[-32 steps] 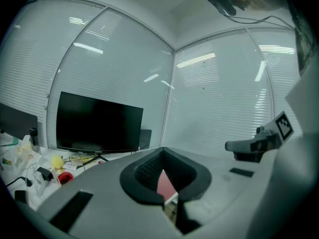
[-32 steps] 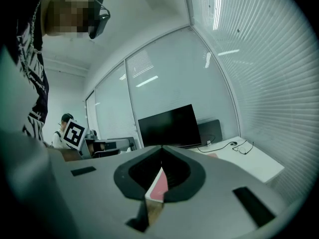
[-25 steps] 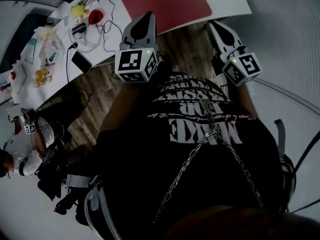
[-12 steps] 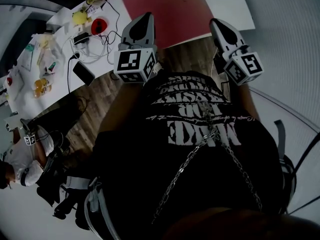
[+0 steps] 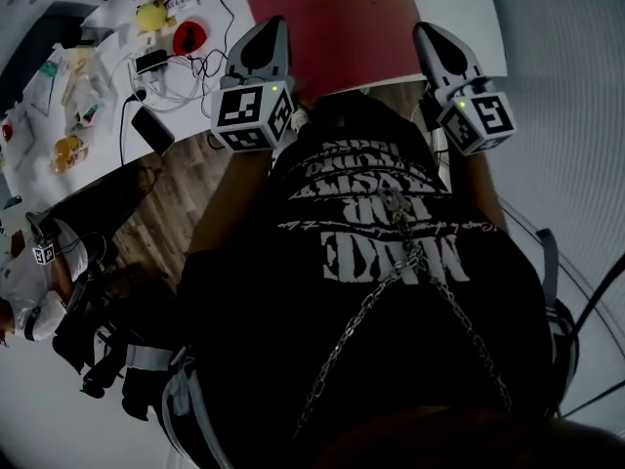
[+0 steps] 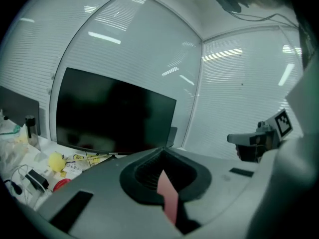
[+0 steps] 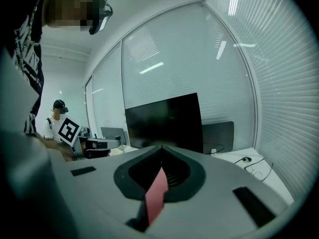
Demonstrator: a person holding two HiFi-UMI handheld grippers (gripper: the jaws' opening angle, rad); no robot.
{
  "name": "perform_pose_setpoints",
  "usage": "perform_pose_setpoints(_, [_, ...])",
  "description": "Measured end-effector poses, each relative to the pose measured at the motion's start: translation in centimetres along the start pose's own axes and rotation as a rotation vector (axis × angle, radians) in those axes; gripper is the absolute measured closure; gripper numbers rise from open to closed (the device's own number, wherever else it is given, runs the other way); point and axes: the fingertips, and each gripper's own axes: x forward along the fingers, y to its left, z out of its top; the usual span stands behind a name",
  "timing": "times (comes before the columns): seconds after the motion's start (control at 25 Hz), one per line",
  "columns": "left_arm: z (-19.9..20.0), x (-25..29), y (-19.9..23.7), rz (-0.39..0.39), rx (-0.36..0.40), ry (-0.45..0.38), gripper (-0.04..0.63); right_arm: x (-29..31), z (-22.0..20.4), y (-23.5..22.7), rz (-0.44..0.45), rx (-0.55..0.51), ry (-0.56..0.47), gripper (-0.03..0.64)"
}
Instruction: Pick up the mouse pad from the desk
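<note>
Left hand-held gripper [image 5: 272, 23], right hand-held gripper [image 5: 424, 31] nearer mouse pad [image 5: 332, 13] | both shut

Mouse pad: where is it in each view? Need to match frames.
Head view: red mouse pad, top centre, on the white desk.
Left gripper view: mouse pad shows as a red sliver, low centre.
Right gripper view: same sliver, low centre.
Shared landmark: the white desk.
</note>
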Motion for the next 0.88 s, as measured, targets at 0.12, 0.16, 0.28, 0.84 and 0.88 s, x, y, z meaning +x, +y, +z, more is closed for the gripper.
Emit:
perform_pose_setpoints(0.12, [-1.2,1.9,1.6,0.066,-0.094,0.043,0.589,2.4,-0.1,-2.7,0.043,0.015,0.050,0.617])
perform_pose_setpoints(0.16, [-1.8,2.6,2.5,0.095,-0.122,0.071,0.589,3.3,0.0,-3.6,0.059,0.027,0.058,0.617])
perform_pose_setpoints(0.28, [-5.1,4.2,5.4,0.206,-0.180,0.187,0.588,5.8,-0.6,-7.1,0.078,0.046,0.109,0.617])
perform_pose_setpoints(0.84, [-22.3,10.5,12.2,0.399,-0.224,0.638,0.365,12.2,-20.0,-21.5,0.053,0.102,0.698,0.346])
perform_pose_setpoints(0.88, [-23.1,10.5,12.8,0.408,-0.214,0.665,0.357,12.2,-21.7,-22.2,0.025,0.108,0.748,0.333])
